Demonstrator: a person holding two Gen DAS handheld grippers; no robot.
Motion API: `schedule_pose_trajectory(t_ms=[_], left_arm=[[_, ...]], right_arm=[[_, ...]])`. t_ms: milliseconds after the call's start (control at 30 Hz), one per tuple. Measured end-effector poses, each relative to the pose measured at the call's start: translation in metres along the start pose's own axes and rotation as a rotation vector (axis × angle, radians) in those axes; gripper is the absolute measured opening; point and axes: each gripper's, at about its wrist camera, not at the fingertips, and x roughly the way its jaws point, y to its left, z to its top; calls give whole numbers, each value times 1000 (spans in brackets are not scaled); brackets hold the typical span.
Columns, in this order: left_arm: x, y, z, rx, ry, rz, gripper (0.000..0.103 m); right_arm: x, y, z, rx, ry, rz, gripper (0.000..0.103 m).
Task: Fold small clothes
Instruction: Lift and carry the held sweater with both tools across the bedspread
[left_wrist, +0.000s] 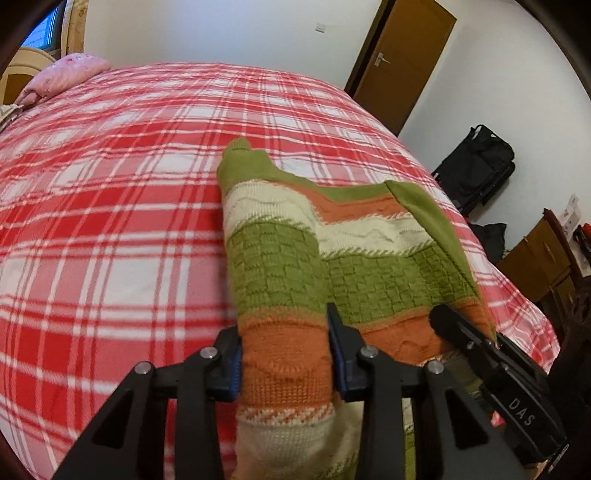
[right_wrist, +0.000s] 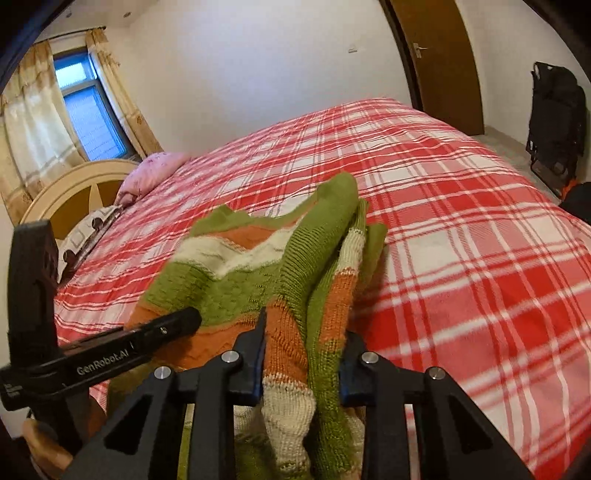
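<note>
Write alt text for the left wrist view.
The left claw grips a bunched green, orange and cream knitted sweater over a red plaid bedspread. The right claw holds the same sweater alongside; a brown door stands behind.

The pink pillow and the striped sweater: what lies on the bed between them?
Only bare plaid bedspread lies between the pink pillow and the striped sweater; the left wrist view shows this most clearly.

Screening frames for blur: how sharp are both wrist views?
Left wrist: bedspread smeared at left, sweater fairly crisp, fisheye bends the door. Right wrist: sweater soft, bedspread streaked at right, window bright but not blown out.
</note>
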Motion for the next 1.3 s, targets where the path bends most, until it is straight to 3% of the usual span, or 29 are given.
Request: schedule_pose_trajectory(t_ms=[400,700,1067,1300], left_arm=[[-13,-70,-24,130,1,-85,38],[5,-150,-18,283,-33,-145,38],[50,-224,-24,419,-5,-179,38],[57,-237,-23,479,-16,-179,38]], right_arm=[[-83,-39,-23,77,-90,-69,29],[-129,-95,-21,157,-194,-200,29],[-146,-158,-33,296,-246,-327,28],[-141,-170,-43,358,-251,-358,28]])
